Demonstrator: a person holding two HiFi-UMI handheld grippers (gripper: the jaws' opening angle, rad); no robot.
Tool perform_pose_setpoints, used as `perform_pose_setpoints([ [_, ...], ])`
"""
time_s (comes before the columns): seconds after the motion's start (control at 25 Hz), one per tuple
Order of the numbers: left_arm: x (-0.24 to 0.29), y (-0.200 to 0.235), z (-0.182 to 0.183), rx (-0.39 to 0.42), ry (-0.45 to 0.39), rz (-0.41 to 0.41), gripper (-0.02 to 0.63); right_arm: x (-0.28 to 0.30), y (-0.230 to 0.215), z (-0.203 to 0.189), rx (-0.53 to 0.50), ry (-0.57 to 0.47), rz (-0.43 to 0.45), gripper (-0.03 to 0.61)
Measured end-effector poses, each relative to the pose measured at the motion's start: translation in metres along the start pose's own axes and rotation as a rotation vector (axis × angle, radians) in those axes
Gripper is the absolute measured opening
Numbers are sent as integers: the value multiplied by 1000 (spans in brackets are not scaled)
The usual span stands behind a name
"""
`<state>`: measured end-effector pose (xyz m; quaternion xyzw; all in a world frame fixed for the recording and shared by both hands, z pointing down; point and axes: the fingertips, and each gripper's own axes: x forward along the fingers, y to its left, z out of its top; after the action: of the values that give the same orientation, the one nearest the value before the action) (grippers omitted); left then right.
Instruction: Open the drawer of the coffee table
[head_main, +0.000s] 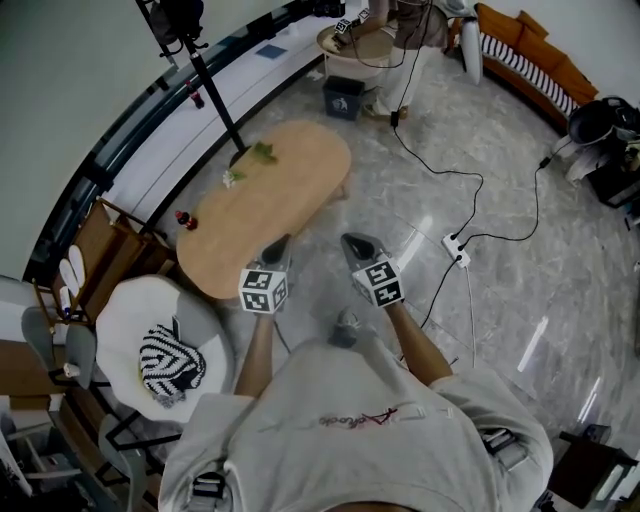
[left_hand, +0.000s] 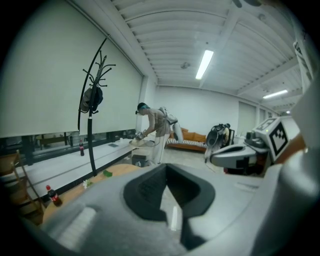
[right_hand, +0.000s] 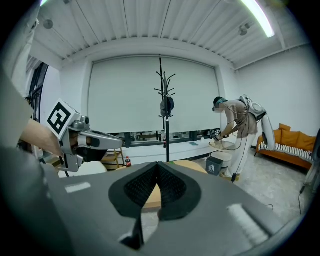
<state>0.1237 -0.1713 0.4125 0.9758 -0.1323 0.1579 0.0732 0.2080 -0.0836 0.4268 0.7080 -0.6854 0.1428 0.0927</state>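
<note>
Both grippers clenched, nothing in the jaws: left gripper (head_main: 276, 247) and right gripper (head_main: 358, 243) side by side in the air at the near end of the oval wooden coffee table (head_main: 290, 175). Step: approach, no contact yet. No drawer visible from above, probably under the top. Next: get low, find its pull, part one pair of jaws, grip, draw outward.

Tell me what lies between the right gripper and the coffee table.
Only bare floor separates the right gripper from the coffee table; the head view shows this.
</note>
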Motion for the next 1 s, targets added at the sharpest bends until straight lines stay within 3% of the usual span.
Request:
perform_pose_setpoints([
  [0.4, 69, 4, 32, 20, -8, 22, 0, 29, -75, 18, -14, -13, 21, 5],
  [1.0, 91, 45, 12, -48, 34, 51, 0, 76, -86, 15, 26, 37, 42, 5],
])
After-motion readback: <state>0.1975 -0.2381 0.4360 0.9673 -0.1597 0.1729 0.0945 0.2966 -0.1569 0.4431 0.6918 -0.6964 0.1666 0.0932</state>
